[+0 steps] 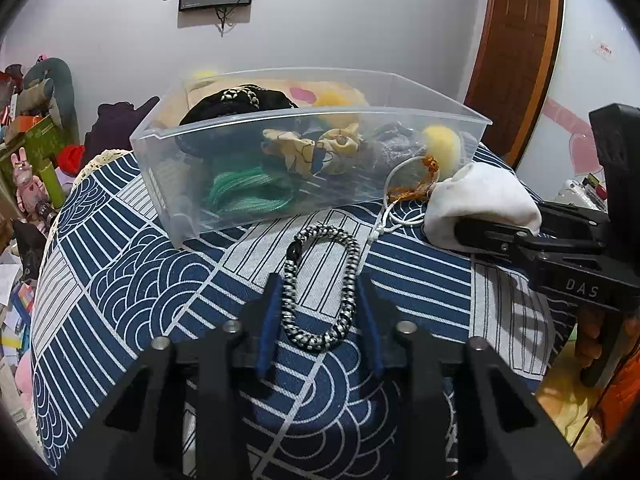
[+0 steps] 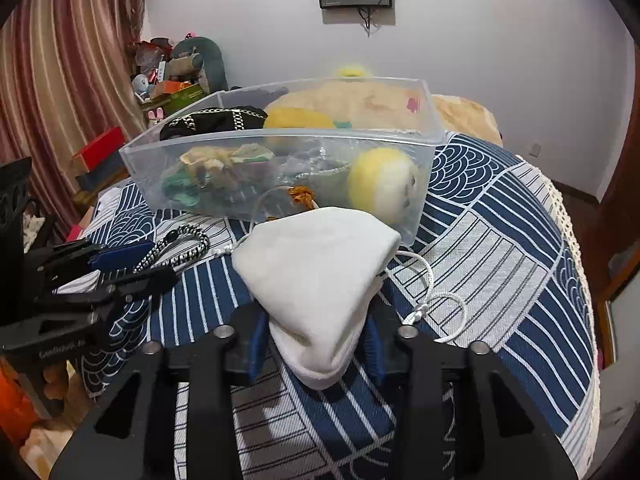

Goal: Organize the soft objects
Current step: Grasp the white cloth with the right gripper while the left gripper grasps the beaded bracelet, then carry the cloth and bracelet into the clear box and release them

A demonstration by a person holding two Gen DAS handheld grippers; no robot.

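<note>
A black-and-white braided cord loop (image 1: 320,284) lies on the blue patterned tablecloth (image 1: 132,280). My left gripper (image 1: 320,312) is open, its fingers on either side of the loop, not closed on it. It also shows in the right wrist view (image 2: 132,264). A white drawstring pouch (image 2: 320,276) lies in front of the clear plastic bin (image 1: 360,116). My right gripper (image 2: 316,336) straddles the pouch, and its blue pads touch the pouch's sides. The bin holds a yellow plush ball (image 2: 380,180), green fabric (image 1: 248,196), a patterned scrunchie and a black item.
A white cord with an orange knot (image 1: 412,188) trails from the pouch toward the bin. Plush toys and boxes (image 1: 32,128) are piled at the left beyond the table edge. A wooden door (image 1: 516,52) stands at the right.
</note>
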